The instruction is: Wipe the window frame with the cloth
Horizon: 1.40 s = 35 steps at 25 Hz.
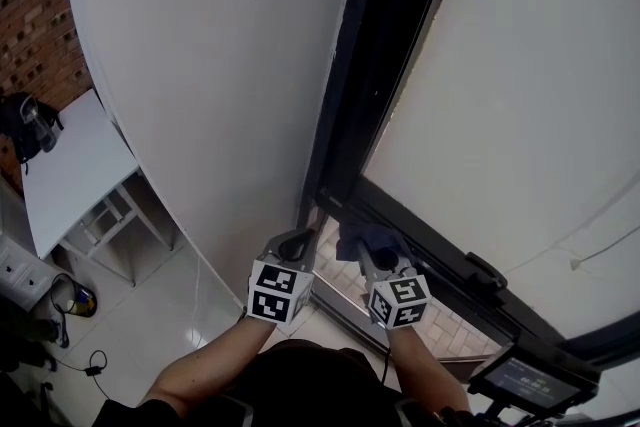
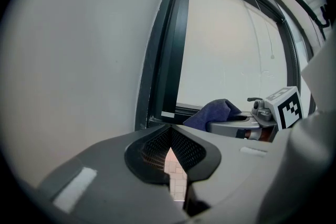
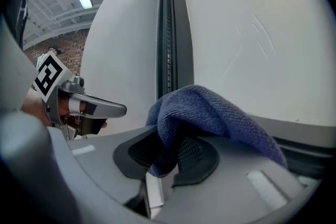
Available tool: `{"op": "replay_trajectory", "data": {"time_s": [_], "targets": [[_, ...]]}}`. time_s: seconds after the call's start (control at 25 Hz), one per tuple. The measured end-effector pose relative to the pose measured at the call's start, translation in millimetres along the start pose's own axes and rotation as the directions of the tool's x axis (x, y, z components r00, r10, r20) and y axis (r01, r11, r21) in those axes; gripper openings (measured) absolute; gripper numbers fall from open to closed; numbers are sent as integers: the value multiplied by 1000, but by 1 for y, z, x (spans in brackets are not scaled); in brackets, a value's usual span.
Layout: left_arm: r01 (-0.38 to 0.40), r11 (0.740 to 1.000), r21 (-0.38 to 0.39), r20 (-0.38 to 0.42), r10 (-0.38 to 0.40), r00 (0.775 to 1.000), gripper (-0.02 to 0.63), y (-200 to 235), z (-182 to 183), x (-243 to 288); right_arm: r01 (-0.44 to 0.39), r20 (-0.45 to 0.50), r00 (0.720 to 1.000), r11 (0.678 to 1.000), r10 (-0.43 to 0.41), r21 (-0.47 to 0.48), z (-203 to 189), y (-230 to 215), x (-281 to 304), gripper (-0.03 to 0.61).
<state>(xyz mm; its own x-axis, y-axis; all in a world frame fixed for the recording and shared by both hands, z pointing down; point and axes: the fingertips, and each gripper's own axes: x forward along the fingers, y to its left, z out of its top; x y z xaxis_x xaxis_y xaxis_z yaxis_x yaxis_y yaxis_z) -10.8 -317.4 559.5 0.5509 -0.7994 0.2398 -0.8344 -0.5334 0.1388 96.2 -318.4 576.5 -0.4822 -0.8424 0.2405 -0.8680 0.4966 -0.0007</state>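
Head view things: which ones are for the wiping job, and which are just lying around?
For the job: cloth; right gripper, jaws shut on it; window frame.
Just lying about: white table; loose cable; small screen.

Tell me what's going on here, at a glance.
A person holds a hand-held gripper in each hand, facing a dark window frame. The right hand-held gripper is shut on a blue cloth, held near the frame's lower corner. The left hand-held gripper is shut and empty, beside it by the white wall.
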Motion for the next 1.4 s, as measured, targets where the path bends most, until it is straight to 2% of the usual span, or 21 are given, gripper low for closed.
{"op": "replay_trajectory", "data": {"time_s": [0.32,0.6,0.8,1.24,1.4], "targets": [[3,1000,3,-5,-3,1000,-6,8,4,7,-33,0,999,999,33,28,8,14,28,67],[-32,999,17,-28,33,999,-6,12,3,10,-84,6,996,996,84,37,14,25,49,67],[-81,997,21,-29,81,996,-6,25,9,12,-143,26,990,985,141,92,21,34,65,67],[-126,992,31,-54,127,990,-6,33,16,19,-191,41,981,979,188,73,22,40,64,67],[-101,994,35,-59,103,993,-6,33,18,20,-207,68,977,977,203,50,26,40,63,67]]}}
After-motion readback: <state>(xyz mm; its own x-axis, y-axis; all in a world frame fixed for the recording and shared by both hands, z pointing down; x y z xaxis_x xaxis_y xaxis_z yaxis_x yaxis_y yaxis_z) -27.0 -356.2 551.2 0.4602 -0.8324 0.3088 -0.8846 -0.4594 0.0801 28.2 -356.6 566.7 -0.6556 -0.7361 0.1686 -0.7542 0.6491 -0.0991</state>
